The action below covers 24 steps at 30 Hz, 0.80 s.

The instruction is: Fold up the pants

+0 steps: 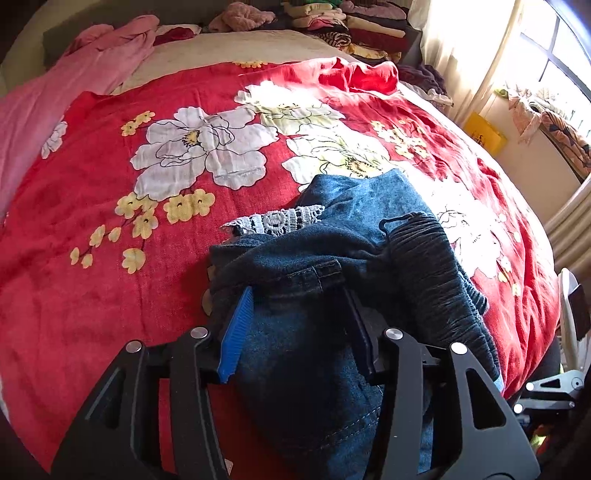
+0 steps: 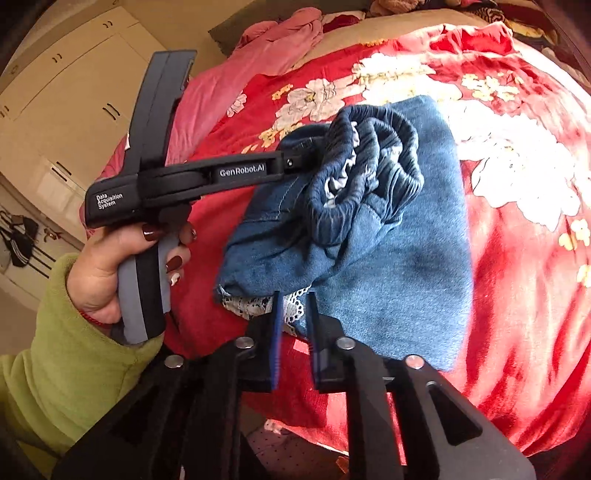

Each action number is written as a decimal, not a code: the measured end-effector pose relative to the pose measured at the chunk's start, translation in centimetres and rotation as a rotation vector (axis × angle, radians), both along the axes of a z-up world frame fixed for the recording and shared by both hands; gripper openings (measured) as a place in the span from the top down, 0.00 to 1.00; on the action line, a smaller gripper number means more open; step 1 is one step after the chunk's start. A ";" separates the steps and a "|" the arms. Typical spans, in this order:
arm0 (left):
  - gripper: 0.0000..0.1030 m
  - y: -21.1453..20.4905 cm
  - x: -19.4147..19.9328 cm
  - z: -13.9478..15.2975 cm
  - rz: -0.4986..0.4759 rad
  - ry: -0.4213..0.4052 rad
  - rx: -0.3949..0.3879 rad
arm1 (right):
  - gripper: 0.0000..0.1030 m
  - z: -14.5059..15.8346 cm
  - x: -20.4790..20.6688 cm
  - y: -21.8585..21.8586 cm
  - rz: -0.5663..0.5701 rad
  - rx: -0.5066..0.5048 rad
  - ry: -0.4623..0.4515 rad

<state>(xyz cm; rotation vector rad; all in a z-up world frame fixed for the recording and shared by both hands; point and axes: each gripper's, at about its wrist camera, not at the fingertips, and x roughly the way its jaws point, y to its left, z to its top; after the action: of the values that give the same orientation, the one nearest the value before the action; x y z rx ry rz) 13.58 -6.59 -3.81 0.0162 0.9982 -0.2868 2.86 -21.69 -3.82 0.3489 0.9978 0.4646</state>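
Dark blue denim pants [image 1: 332, 258] with a ribbed elastic waistband [image 1: 432, 266] and white lace trim [image 1: 273, 221] lie bunched on the red floral bedspread [image 1: 110, 288]. My left gripper [image 1: 299, 295] is shut on the denim near the waist and holds it lifted. In the right wrist view the left gripper [image 2: 295, 162] grips the waistband bunch [image 2: 369, 173] from the left. My right gripper [image 2: 293, 299] is closed to a narrow gap on the pants' hem [image 2: 388, 295] by the lace [image 2: 291, 310].
A pink blanket [image 1: 74, 85] lies at the bed's far left. Stacks of folded clothes [image 1: 362, 29] sit at the head of the bed. A window and curtain [image 1: 535, 55] are at right. Cream cupboards [image 2: 66, 96] stand left of the bed.
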 end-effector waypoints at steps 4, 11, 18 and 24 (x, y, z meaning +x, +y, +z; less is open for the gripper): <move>0.51 -0.1 -0.3 0.3 0.001 -0.007 0.006 | 0.65 1.0 -0.4 -0.3 -0.009 -0.035 -0.032; 0.43 -0.2 -1.0 0.9 -0.001 -0.019 0.004 | 0.48 1.4 -0.5 -0.8 -0.019 -0.041 -0.047; 0.32 0.0 -2.0 2.0 0.004 -0.043 -0.011 | 0.39 2.1 -0.6 -0.7 -0.027 -0.056 -0.078; 0.22 0.1 -2.9 3.0 0.008 -0.066 -0.006 | 0.30 2.6 -1.1 -1.1 -0.040 -0.063 -0.094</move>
<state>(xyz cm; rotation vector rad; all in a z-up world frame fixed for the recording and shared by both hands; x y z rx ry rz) 10.70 -6.49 -0.82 0.0161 0.9317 -0.2797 1.75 -22.81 -1.17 0.2877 0.9107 0.4092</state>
